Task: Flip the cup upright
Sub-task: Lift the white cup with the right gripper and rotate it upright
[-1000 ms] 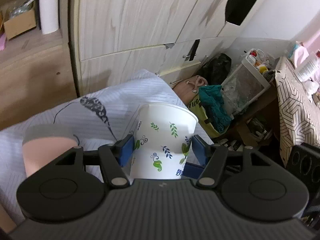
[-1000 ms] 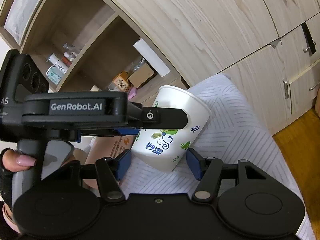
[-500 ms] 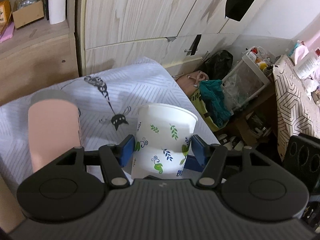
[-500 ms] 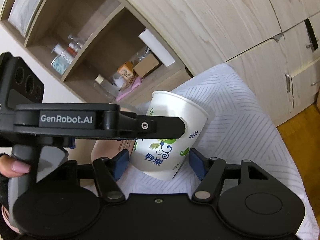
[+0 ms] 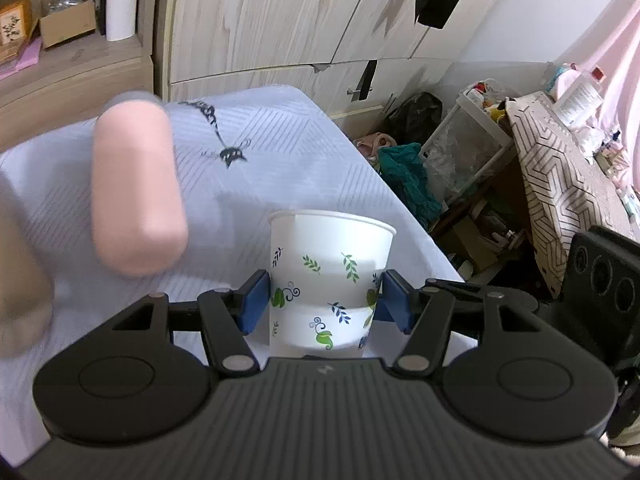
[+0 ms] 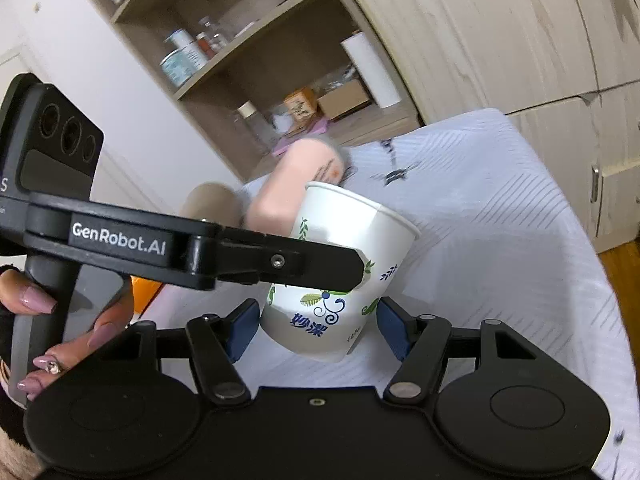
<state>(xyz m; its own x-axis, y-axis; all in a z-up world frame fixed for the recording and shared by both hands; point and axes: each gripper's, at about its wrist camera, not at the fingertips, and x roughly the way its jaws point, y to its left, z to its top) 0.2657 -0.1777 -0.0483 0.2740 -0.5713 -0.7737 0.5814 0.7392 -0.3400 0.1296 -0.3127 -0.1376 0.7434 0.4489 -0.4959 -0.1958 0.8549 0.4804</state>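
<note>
My left fingers (image 5: 325, 307) are clamped on the paper cup (image 5: 328, 276), mouth up, low over the counter (image 5: 288, 160). My right fingers (image 6: 313, 328) stand apart around it, not pressing. I should lower straight, then release gently.

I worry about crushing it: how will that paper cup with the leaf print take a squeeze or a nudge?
The paper cup looks thin-walled, so the left gripper pads at its sides could probably dent it. No contents show, so it is likely light. Narrower at the base than at the rim, it may tip easily on the soft white cloth.
</note>
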